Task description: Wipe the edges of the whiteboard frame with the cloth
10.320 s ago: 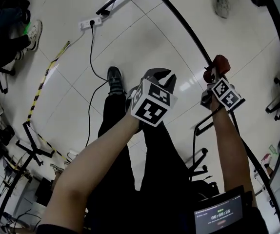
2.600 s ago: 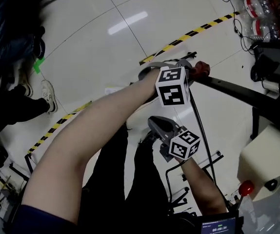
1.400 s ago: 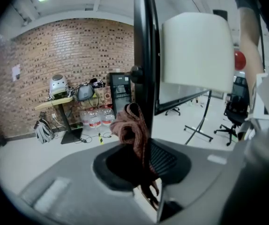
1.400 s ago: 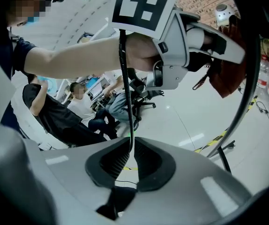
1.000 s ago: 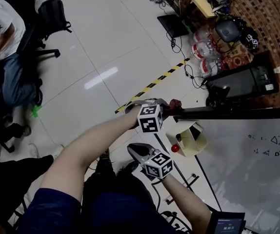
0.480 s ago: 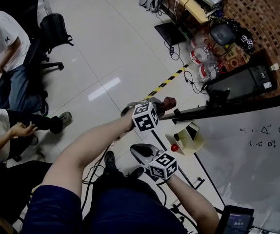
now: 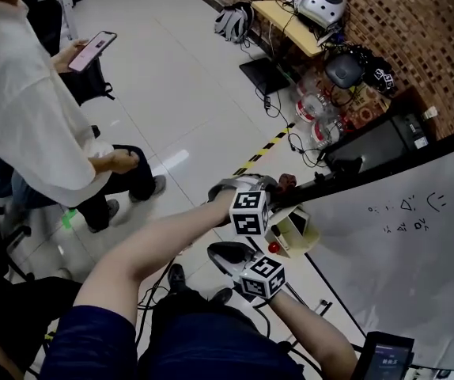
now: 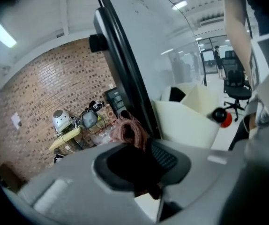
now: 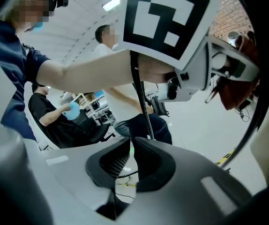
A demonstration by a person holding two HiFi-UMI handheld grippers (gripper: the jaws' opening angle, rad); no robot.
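Note:
A reddish cloth is pinched in my left gripper, which is shut on it and presses it against the end of the whiteboard's black frame. In the left gripper view the cloth bulges out of the jaws right beside the frame bar. The whiteboard carries faint marks. My right gripper hangs just below the left one, apart from the board. Its jaws stand shut with nothing between them. The right gripper view also shows the cloth.
A beige box with a red button sits just under the frame's corner. A person in white stands at the left holding a phone. A desk, water bottles and cables lie along the brick wall. A yellow-black tape line crosses the floor.
The view has tilted up and the standing person in white has come into view at the left. Both grippers keep their places at the frame's corner, with the cloth still held.

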